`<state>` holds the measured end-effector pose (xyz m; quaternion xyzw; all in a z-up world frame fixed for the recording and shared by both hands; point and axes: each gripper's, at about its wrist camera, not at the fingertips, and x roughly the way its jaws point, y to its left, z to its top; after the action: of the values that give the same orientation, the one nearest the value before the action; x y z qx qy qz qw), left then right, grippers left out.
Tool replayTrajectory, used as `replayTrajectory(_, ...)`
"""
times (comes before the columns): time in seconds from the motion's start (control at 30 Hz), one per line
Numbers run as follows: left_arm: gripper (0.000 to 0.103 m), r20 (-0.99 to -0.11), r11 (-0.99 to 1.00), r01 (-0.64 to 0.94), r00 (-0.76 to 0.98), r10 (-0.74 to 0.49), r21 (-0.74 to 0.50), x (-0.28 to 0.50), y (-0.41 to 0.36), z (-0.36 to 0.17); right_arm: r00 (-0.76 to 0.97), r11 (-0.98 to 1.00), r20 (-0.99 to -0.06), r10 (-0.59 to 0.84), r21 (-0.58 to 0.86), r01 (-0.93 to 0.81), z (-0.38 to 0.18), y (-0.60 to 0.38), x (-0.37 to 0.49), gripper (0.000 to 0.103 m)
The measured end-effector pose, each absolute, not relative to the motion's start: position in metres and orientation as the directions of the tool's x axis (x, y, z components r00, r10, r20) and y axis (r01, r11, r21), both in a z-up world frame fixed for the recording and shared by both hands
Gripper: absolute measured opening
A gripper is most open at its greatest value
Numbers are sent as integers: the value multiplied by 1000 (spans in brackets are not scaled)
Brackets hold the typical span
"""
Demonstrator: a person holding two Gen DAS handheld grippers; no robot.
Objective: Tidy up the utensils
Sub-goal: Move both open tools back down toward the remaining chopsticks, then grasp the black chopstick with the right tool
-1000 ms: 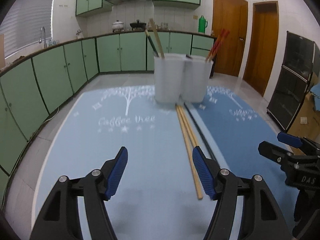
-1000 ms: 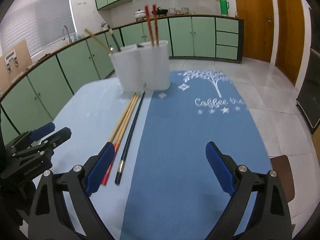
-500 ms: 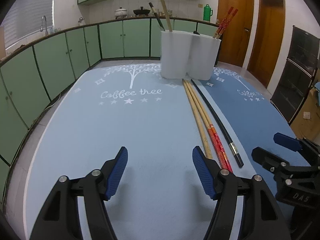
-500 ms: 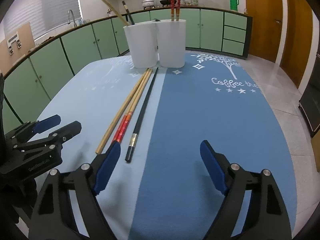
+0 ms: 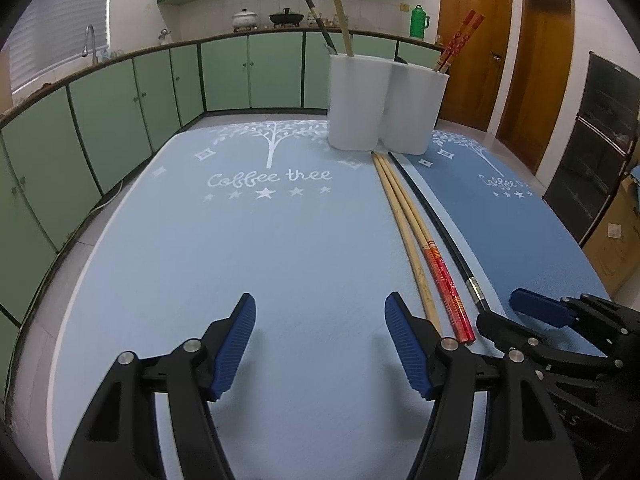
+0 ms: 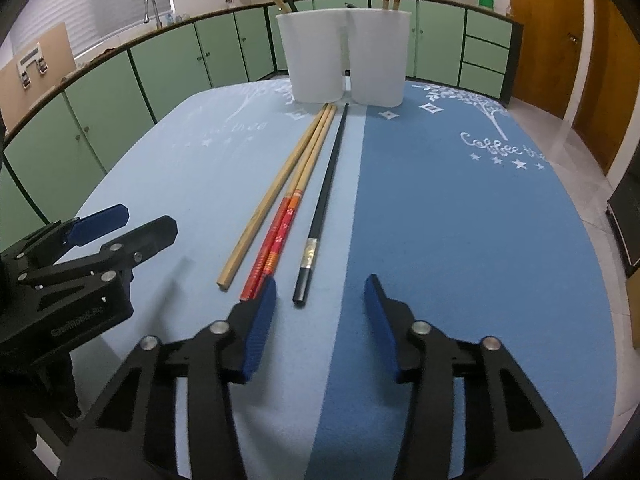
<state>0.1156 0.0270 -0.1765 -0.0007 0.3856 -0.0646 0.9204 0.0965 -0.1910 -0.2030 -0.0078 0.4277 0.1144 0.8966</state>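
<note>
Several chopsticks lie side by side on the blue table mat: a plain wooden one [image 6: 276, 192], a red-handled pair [image 6: 280, 236] and a black one [image 6: 326, 196]. They also show in the left wrist view: wooden [image 5: 404, 236], red-handled [image 5: 444, 280], black [image 5: 436, 228]. Two white holders stand at the far end, the left one [image 6: 314, 60] with a wooden and a black chopstick, the right one [image 6: 380, 60] with a red pair. My right gripper [image 6: 320, 316] is open just short of the chopsticks' near ends. My left gripper [image 5: 320, 340] is open and empty, left of them.
The table mat is light blue on the left [image 5: 240, 240] and darker blue on the right [image 6: 460, 220]. Green kitchen cabinets [image 5: 120, 100] run along the wall beyond the table. Wooden doors [image 5: 472, 40] stand at the far right.
Both grippers have drawn back towards the near side, so the chopsticks' near ends now lie ahead of them. The right gripper's jaws have narrowed a little. Nothing was picked up.
</note>
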Motion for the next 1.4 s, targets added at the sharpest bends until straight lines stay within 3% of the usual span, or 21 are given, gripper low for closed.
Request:
replayTrajectory(0.2,66,-711,992,118,693,-116,-46,116,26,-177,604,975,-773,195,86,-205,-204,-191,98,31)
replayTrajectory(0.37,66,-716,992,120,689,-113,-42,116,23,-178,605,976,-775,183,70,-206,-205,-189,97,10)
replayTrajectory(0.43,66,-718,991,125,687,-117,-42,116,22,-178,603,975,-775,190,78,-207,-205,-189,97,6)
replayTrajectory(1.23,66,-766,985,169,629,-135,-35,116,-20,-190,612,984,-773,169,98,-147,-203,-237,90,6)
replayTrajectory(1.4,53,-770,986,164,627,-121,-22,117,-26,-190,611,982,-771,181,109,-154,-204,-239,90,7)
